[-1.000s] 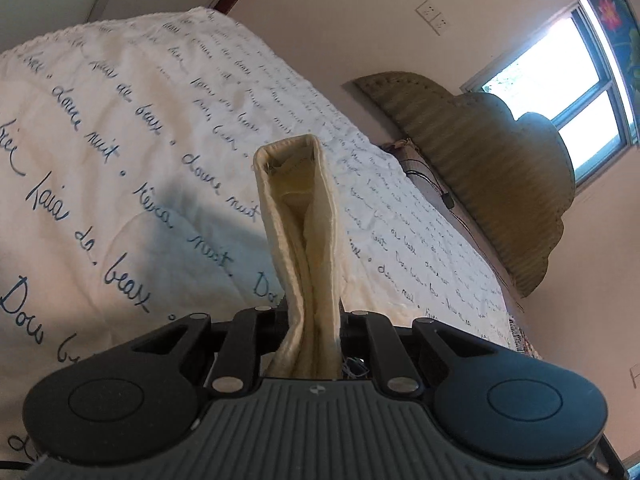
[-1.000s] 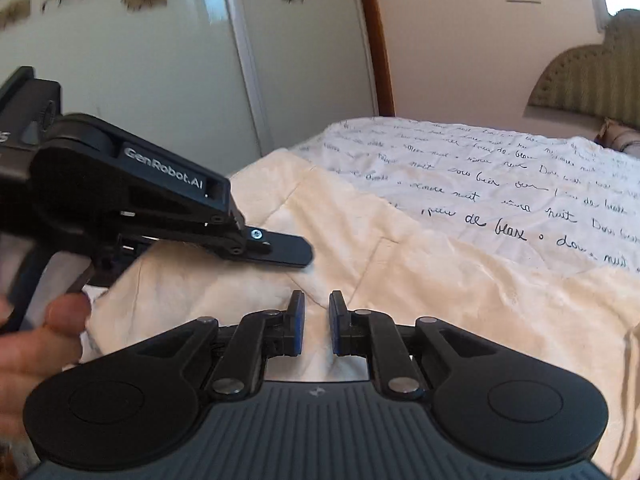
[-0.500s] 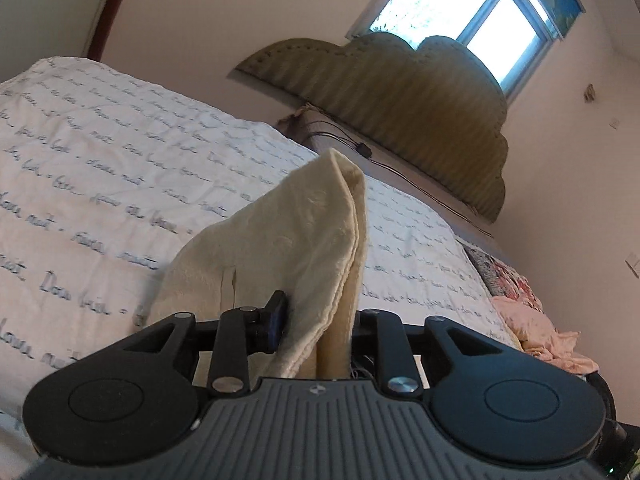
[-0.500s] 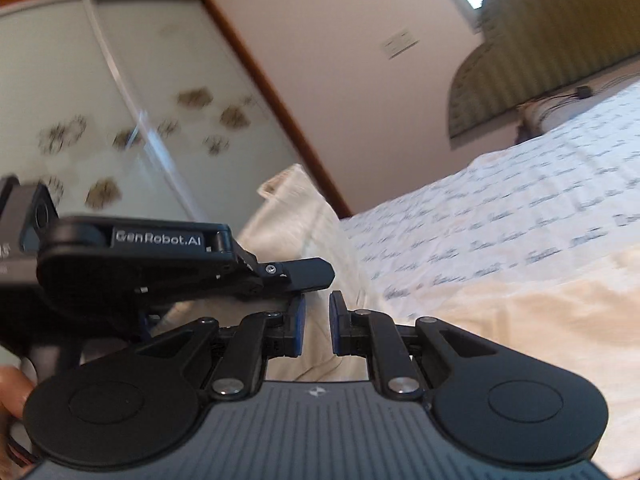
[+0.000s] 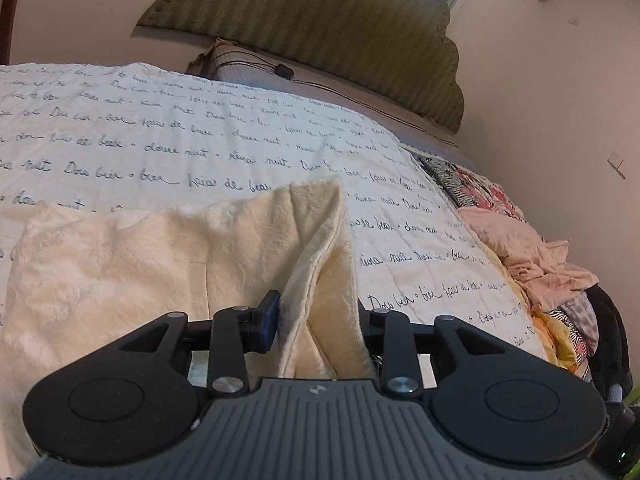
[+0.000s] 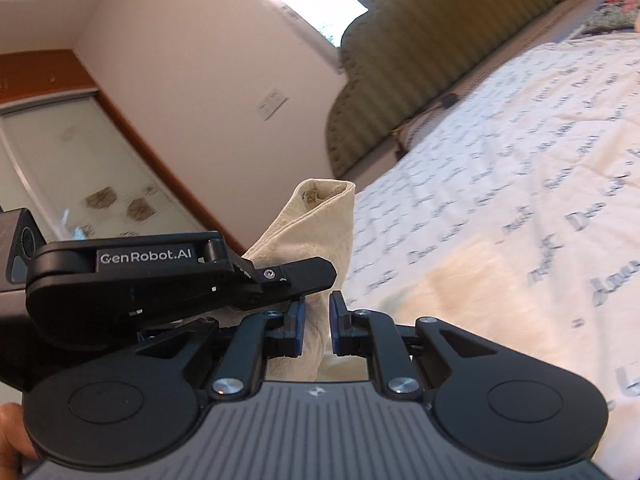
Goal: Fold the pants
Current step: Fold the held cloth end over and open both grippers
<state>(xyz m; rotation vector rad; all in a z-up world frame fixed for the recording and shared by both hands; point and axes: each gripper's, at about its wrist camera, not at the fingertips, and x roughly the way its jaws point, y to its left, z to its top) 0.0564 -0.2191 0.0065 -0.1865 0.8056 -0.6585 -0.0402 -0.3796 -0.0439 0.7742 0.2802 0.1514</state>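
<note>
The cream pants [image 5: 120, 264] lie across the white script-printed bedspread [image 5: 160, 136]. My left gripper [image 5: 316, 320] is shut on a bunched edge of the pants, which stands up between its fingers. In the right wrist view the same held fold of pants [image 6: 320, 232] rises above the left gripper's black body [image 6: 160, 276]. My right gripper [image 6: 317, 320] sits just below that fold, its jaws narrowly apart with cream cloth between the blue pads; a firm grip on it is unclear.
A padded olive headboard [image 5: 320, 32] stands at the bed's far end. A heap of pink and patterned clothes [image 5: 532, 256] lies along the bed's right edge. Mirrored wardrobe doors [image 6: 80, 168] stand to the left.
The left gripper has carried the pants edge toward the headboard and lowered it. The right gripper has tilted up and closed in under the held fold.
</note>
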